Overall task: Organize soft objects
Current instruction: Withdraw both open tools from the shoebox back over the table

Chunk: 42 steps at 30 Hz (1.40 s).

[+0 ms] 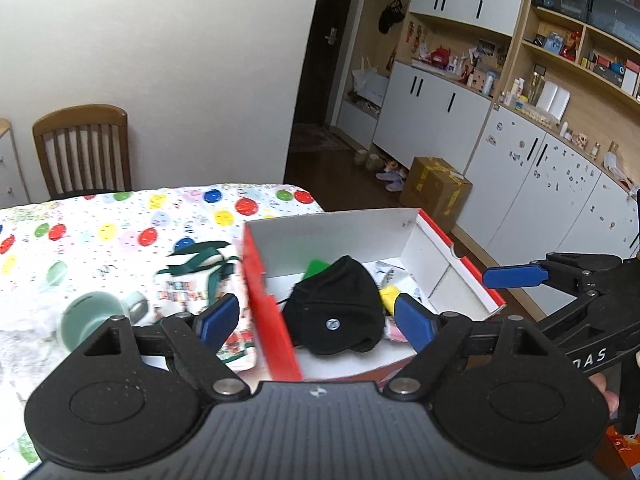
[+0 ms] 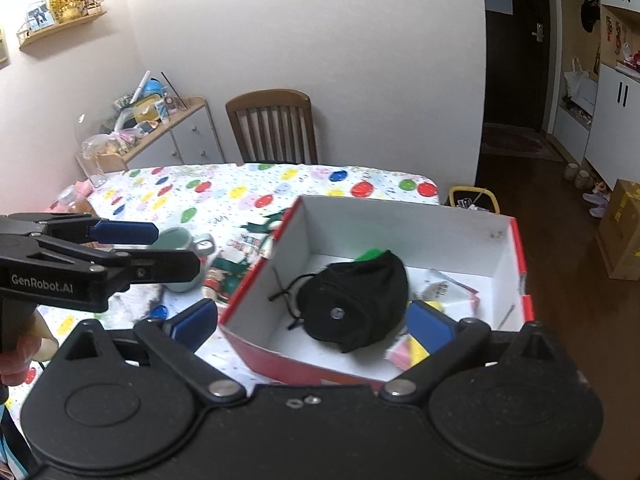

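- Currently, both the left hand-held gripper (image 1: 316, 314) and the right hand-held gripper (image 2: 312, 322) are spread wide, nothing gripped.
- Black cap (image 1: 338, 306) is seen lower centre, lying inside the red box (image 1: 264, 280) on the bench (image 1: 120, 232).

The left black two-finger gripper with blue pads (image 1: 316, 322) pointed downward, its jaws spread wide and empty. The right black blue-padded gripper (image 2: 314, 324) tilted likewise, jaws gaping, nothing between them.
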Each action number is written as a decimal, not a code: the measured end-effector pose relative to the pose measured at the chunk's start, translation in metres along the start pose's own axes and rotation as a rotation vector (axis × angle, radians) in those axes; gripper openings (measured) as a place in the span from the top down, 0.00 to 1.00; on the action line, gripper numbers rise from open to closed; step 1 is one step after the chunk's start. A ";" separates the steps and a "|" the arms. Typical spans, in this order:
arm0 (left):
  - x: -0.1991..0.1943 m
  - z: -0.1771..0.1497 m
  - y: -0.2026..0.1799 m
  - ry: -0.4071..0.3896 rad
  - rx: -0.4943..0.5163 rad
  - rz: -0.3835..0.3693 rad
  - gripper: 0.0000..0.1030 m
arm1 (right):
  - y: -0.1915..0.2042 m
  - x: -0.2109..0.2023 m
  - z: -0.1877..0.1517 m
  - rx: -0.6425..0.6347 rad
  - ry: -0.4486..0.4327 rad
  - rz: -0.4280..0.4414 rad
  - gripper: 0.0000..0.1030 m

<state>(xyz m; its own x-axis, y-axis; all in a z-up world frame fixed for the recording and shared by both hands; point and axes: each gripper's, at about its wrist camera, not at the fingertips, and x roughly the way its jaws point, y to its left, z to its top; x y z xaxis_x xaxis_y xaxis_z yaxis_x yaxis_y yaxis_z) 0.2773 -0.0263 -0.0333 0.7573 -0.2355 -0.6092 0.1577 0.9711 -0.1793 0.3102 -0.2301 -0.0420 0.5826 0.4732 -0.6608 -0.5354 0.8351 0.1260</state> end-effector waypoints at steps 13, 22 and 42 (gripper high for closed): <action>-0.050 -0.025 0.066 -0.024 -0.062 -0.020 0.00 | 0.066 0.003 0.000 -0.010 -0.019 0.036 0.00; -0.079 -0.043 0.125 -0.066 -0.092 0.036 0.00 | 0.113 0.020 0.003 -0.015 -0.024 0.038 0.00; -0.094 -0.105 0.277 -0.083 -0.179 0.261 0.00 | 0.235 0.121 0.004 -0.143 0.094 0.100 0.02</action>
<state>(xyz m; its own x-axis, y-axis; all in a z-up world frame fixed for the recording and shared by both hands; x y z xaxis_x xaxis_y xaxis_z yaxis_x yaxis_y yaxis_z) 0.1833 0.2609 -0.1066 0.8079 0.0317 -0.5885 -0.1571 0.9740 -0.1633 0.2570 0.0245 -0.0890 0.4662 0.5183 -0.7170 -0.6733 0.7336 0.0925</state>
